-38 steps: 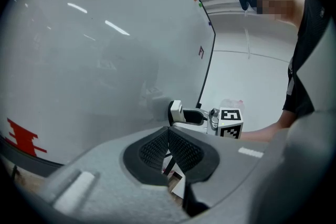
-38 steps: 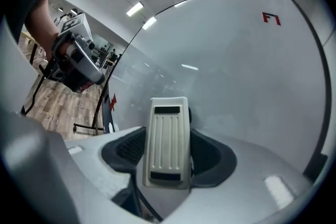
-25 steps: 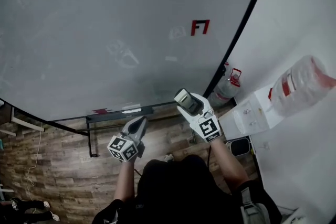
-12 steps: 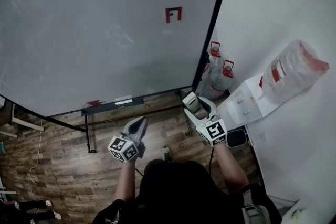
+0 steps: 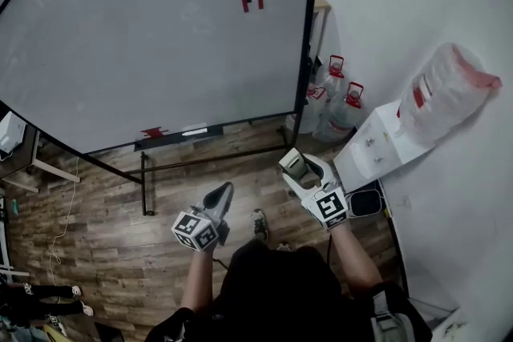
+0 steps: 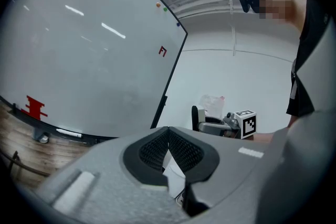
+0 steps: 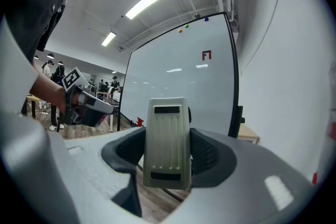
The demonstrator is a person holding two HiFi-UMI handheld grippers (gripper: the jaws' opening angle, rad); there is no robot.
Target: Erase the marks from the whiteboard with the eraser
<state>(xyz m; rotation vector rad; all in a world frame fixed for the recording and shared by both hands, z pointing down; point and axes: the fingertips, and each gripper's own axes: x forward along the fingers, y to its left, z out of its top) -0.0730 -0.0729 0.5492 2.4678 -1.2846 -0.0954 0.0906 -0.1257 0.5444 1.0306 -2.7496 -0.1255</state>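
The whiteboard (image 5: 160, 36) stands ahead of me, with a small red mark (image 5: 252, 1) near its upper right. That red mark (image 7: 207, 55) also shows in the right gripper view, and the red mark (image 6: 162, 51) in the left gripper view. My right gripper (image 5: 295, 166) is shut on the grey eraser (image 7: 167, 141), held well back from the board. The eraser (image 5: 294, 168) points toward the board's right edge. My left gripper (image 5: 220, 195) is shut with nothing between its jaws, low and left of the right one. A red item (image 5: 153, 132) and a marker (image 5: 194, 131) lie on the board's tray.
Water bottles (image 5: 341, 96) with red caps stand on the floor right of the board. A white water dispenser (image 5: 385, 148) with a large bottle (image 5: 445, 88) stands against the right wall. Wooden floor (image 5: 96, 204) lies below. People and tables (image 7: 84, 89) are far off in the room.
The view has pulled back from the whiteboard and the board now sits farther away and to the left. Both grippers stay shut and low, the right one still on the eraser.
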